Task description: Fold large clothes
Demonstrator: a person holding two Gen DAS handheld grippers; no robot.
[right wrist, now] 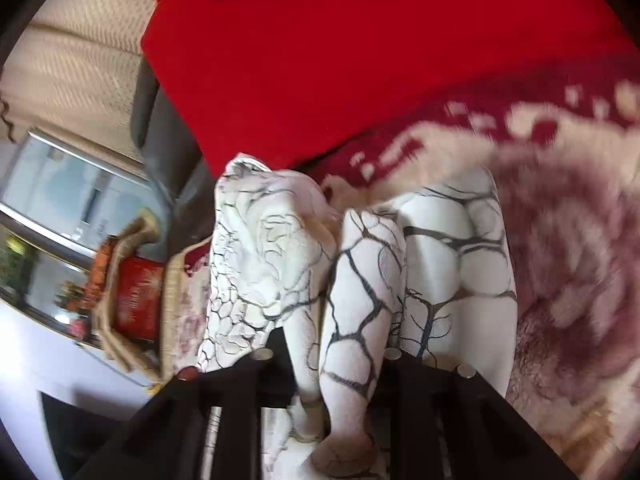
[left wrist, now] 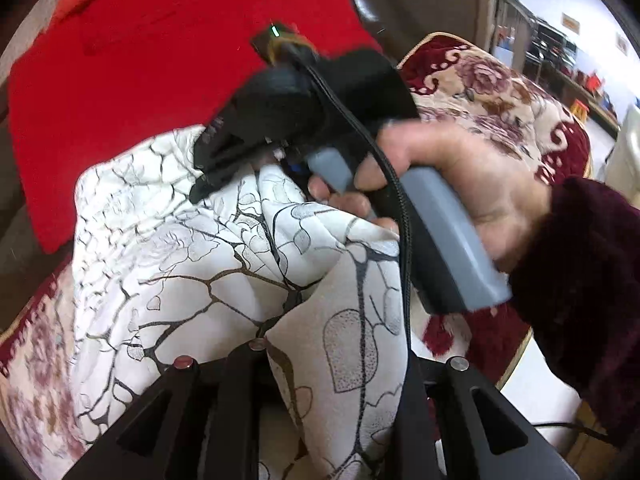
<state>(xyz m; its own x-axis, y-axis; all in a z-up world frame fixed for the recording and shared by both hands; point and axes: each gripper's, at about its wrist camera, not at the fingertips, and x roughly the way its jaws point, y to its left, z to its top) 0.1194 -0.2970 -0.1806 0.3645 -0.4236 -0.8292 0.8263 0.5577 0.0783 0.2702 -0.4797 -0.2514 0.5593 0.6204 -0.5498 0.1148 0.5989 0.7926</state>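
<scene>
A white garment [left wrist: 192, 264] printed with dark branches and leaves lies bunched on a floral cover. My left gripper [left wrist: 352, 356] is at the bottom of the left wrist view, with a fold of the garment pinched between its black fingers [left wrist: 244, 364]. Above it, my right gripper [left wrist: 208, 176] bites into the upper folds; a hand [left wrist: 460, 176] in a dark red sleeve holds its grey handle. In the right wrist view the right gripper [right wrist: 328, 356] is shut on a thick roll of the garment [right wrist: 360, 280], which hangs down between the fingers.
A red cloth [left wrist: 140, 80] [right wrist: 340, 60] lies behind the garment on the floral maroon and cream cover [left wrist: 500, 80] [right wrist: 560, 220]. A black cable [left wrist: 384, 168] runs along the right gripper. A woven basket [right wrist: 132, 292] with a red item stands at the left beside a glass surface [right wrist: 60, 184].
</scene>
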